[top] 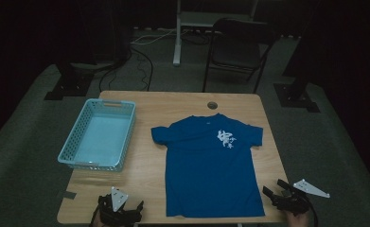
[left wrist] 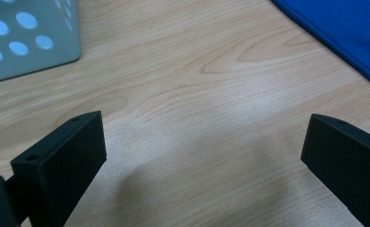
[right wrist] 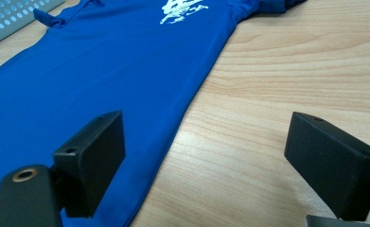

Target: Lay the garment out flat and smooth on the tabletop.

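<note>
T-shirt (top: 211, 165): blue, spread flat on the wooden table (top: 145, 170), collar away from the person, long axis running front to back.
Right gripper (top: 281, 193): nearer, jaws wide and empty, just beside the hem's right corner.
Left gripper (top: 126, 210): gaping, empty, over bare wood.
Fabric: thin knit, probably limp.
Basket (top: 68, 150): perforated pale-blue plastic, left.

I see a blue T-shirt (top: 211, 165) lying flat and spread out, front up, on the right half of the counter (top: 145, 170). Its collar points to the far side, its hem reaches the near edge, both short sleeves are out, and white print (top: 228, 138) sits on the chest.
</note>
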Demonstrator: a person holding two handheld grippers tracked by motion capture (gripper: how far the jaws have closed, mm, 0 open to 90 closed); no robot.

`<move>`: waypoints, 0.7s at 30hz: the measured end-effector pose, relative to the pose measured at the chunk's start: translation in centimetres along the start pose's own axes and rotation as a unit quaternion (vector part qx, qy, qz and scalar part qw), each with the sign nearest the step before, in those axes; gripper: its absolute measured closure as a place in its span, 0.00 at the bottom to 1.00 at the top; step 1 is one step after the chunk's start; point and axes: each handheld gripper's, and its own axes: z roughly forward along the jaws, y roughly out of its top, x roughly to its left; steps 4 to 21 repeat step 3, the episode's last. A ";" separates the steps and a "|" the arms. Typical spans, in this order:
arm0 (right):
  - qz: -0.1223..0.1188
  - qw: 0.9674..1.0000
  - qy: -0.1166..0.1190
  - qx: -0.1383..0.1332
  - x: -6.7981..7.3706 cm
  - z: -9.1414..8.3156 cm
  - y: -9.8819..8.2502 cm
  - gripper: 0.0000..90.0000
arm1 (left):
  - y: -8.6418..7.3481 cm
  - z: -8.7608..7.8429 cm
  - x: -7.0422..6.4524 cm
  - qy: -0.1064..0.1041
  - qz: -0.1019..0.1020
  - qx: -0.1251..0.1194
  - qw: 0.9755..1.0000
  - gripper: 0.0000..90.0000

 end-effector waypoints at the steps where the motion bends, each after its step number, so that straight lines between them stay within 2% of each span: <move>1: -0.001 1.000 0.000 0.001 0.0 0.0 0.0 0.14 | 0.0 0.0 0.0 -0.001 -0.001 0.000 1.000 0.01; 3: -0.005 1.000 -0.003 0.005 0.1 0.1 0.0 0.14 | 0.0 0.0 0.1 -0.001 -0.008 -0.005 1.000 0.01; 21: -0.005 1.000 -0.003 0.005 0.1 0.1 0.0 0.14 | 0.0 0.0 0.1 -0.001 -0.008 -0.005 1.000 0.01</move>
